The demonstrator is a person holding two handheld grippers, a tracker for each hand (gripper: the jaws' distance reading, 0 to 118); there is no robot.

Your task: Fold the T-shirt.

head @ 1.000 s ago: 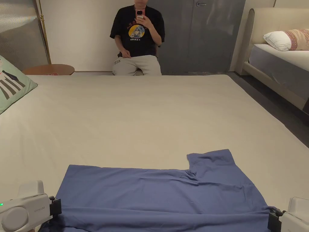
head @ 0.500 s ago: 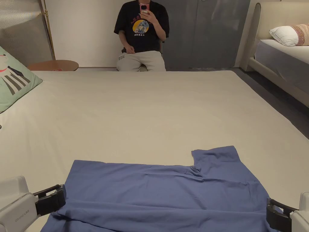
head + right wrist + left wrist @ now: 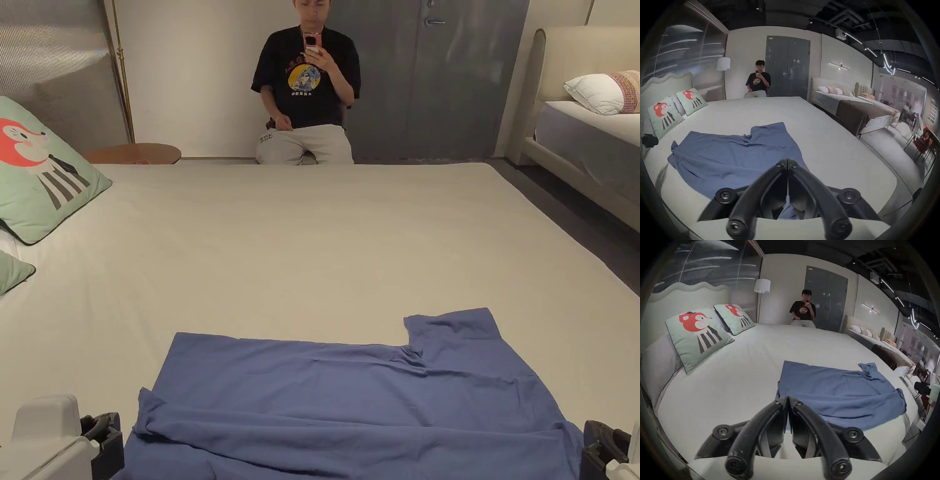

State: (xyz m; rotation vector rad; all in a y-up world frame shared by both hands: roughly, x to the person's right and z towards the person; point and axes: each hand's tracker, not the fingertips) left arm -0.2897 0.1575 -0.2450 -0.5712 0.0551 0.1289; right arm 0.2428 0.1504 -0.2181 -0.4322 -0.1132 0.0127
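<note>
Blue T-shirt (image 3: 350, 400) lies spread on the near part of the bed (image 3: 325, 237), one sleeve pointing toward the far side, near edge rumpled into a fold. Left hand-held gripper (image 3: 788, 400): jaws together, with the shirt's left edge just beyond the tips; no cloth seen between them. Right hand-held gripper (image 3: 787, 161): jaws together over the shirt's right edge; grip on cloth cannot be told. Printed cushions (image 3: 44, 169) lie at the bed's left. A person (image 3: 309, 94) sits beyond the far edge.
</note>
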